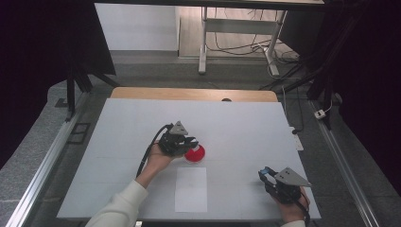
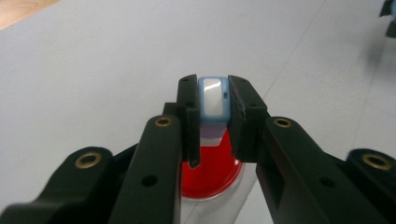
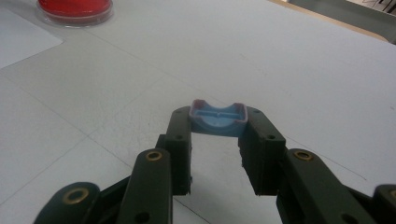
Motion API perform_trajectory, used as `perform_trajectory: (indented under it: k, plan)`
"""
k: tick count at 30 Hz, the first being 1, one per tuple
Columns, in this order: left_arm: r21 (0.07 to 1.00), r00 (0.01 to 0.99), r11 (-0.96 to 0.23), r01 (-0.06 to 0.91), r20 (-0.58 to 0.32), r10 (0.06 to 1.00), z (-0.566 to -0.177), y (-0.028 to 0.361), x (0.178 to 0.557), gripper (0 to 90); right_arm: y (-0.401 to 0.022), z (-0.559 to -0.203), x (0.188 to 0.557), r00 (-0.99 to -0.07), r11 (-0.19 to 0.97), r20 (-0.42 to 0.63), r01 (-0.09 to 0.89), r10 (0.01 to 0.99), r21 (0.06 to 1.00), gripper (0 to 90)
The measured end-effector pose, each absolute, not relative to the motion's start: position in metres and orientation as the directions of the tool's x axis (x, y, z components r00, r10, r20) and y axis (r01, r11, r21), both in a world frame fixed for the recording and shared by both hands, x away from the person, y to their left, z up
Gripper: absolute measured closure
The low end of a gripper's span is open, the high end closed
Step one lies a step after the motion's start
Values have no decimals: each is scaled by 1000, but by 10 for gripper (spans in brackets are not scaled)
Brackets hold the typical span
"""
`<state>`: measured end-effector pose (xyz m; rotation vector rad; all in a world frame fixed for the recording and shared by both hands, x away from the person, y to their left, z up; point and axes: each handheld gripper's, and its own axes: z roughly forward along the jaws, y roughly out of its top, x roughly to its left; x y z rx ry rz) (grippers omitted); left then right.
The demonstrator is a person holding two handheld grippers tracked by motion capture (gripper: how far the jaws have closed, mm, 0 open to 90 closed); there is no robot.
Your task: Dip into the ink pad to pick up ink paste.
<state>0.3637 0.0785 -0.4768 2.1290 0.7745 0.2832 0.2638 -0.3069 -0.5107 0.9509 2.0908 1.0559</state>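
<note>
My left gripper (image 1: 188, 143) hangs just above a round red dish (image 1: 196, 154) near the middle of the table. In the left gripper view its jaws are shut on a small light-blue piece with a white face (image 2: 214, 101), and the red dish (image 2: 212, 177) lies directly below it. My right gripper (image 1: 265, 175) rests near the table's front right. It is shut on a shallow blue cap (image 3: 218, 121), held open side up just above the surface.
A white sheet of paper (image 1: 191, 189) lies in front of the dish, near the front edge. The table (image 1: 246, 123) has a white cover with a wooden edge at the back. Metal rails run along both sides; desk legs and cables stand beyond.
</note>
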Motion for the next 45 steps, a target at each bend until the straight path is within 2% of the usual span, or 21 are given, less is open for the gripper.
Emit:
perform_trajectory:
  k: [8,28,45]
  plan:
    - [747,779,-498,441,-43,626,-483,77,367,753,-308,-511,264,-559,426,-190,328,807,843,650]
    - [709,786,-530,465,-56,615,-489,76,369,753,-309,-511,264,-558,426,-191,328,808,844,649]
    - [710,784,-531,462,-48,619,-492,73,369,753,-308,-511,264,-560,425,-190,326,807,845,649]
